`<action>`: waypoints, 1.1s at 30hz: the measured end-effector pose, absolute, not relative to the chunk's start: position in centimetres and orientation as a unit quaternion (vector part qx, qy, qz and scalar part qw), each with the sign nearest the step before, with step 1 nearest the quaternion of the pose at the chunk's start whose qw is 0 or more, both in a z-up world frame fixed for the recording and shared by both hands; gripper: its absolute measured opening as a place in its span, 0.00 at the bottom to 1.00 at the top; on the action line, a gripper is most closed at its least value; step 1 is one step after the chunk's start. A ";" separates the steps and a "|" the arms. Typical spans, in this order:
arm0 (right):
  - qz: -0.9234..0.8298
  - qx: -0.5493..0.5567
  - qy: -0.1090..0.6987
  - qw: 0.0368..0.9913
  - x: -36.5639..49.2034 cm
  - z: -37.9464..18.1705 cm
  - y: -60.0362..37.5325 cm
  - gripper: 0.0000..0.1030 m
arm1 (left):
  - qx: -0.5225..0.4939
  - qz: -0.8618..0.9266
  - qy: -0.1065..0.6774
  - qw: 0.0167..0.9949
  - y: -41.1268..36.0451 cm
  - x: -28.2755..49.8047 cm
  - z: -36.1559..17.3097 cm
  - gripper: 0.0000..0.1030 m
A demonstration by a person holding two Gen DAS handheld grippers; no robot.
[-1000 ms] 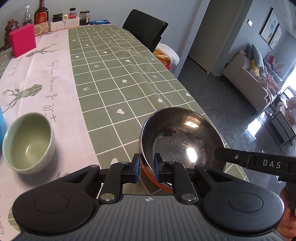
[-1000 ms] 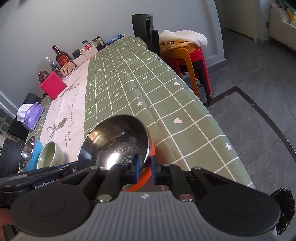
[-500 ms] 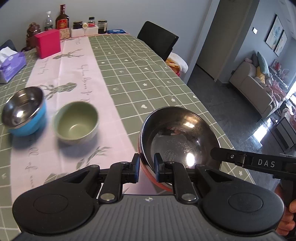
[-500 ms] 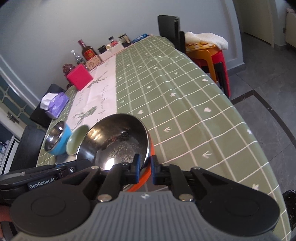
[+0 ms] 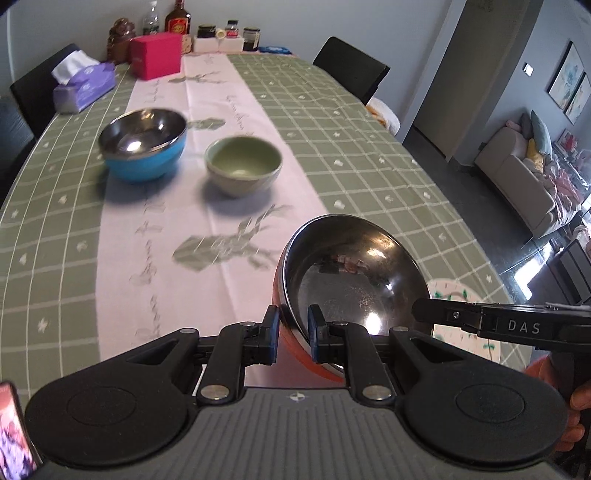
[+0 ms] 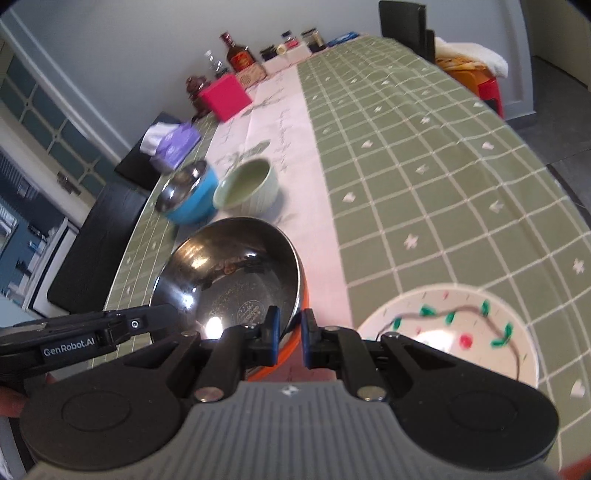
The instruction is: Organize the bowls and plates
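An orange bowl with a steel inside (image 5: 354,280) is held above the table by both grippers. My left gripper (image 5: 292,334) is shut on its near left rim. My right gripper (image 6: 287,338) is shut on its right rim; the bowl also shows in the right wrist view (image 6: 232,280). A blue steel-lined bowl (image 5: 142,144) and a green ceramic bowl (image 5: 243,164) stand side by side on the pink runner farther up; they also show in the right wrist view as the blue bowl (image 6: 188,199) and green bowl (image 6: 247,190). A white plate with green and red marks (image 6: 454,328) lies at the near right.
A purple tissue box (image 5: 83,86), a pink box (image 5: 157,55) and several bottles and jars (image 5: 225,35) stand at the table's far end. Black chairs (image 5: 351,70) stand around the table. The table's right edge drops to the floor.
Both grippers have carried the orange bowl up and back along the table. The blue and green bowls have come further into view, and the white plate now shows at the near right.
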State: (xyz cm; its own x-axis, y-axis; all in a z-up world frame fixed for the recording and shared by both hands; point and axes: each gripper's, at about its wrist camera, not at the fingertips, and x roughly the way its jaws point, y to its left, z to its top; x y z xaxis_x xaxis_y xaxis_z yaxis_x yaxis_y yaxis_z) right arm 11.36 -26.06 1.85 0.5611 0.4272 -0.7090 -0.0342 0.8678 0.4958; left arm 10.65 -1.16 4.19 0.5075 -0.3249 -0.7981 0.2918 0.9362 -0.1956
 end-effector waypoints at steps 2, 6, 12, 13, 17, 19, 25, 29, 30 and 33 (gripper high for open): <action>0.142 0.213 0.459 0.851 10.8 1.7 -25.3 0.09 | -0.022 -0.173 0.472 0.864 -0.3 9.9 3.7 0.17; 0.154 0.200 0.473 0.844 9.8 1.5 -24.0 0.09 | -0.026 -0.166 0.485 0.858 0.9 8.7 2.9 0.17; 0.163 0.176 0.484 0.841 9.4 1.4 -22.6 0.09 | -0.031 -0.158 0.502 0.850 2.2 7.9 1.6 0.17; 0.163 0.175 0.485 0.841 9.5 1.3 -22.5 0.09 | -0.034 -0.157 0.503 0.849 2.4 7.8 1.5 0.17; 0.164 0.175 0.491 0.837 9.8 1.1 -22.3 0.09 | -0.039 -0.158 0.505 0.848 2.7 7.8 1.5 0.17; 0.162 0.174 0.493 0.837 9.8 1.0 -22.3 0.09 | -0.040 -0.159 0.505 0.848 2.7 7.8 1.5 0.18; 0.163 0.172 0.490 0.839 10.0 0.9 -22.2 0.09 | -0.045 -0.162 0.506 0.846 2.9 7.8 1.3 0.19; 0.164 0.172 0.489 0.840 10.1 0.9 -22.1 0.09 | -0.047 -0.164 0.508 0.844 3.0 7.8 1.2 0.20; 0.164 0.171 0.488 0.840 10.1 0.9 -22.1 0.09 | -0.047 -0.164 0.508 0.844 3.0 7.8 1.2 0.20; 0.164 0.170 0.487 0.841 10.1 0.9 -22.1 0.09 | -0.046 -0.166 0.511 0.842 2.9 8.0 1.2 0.20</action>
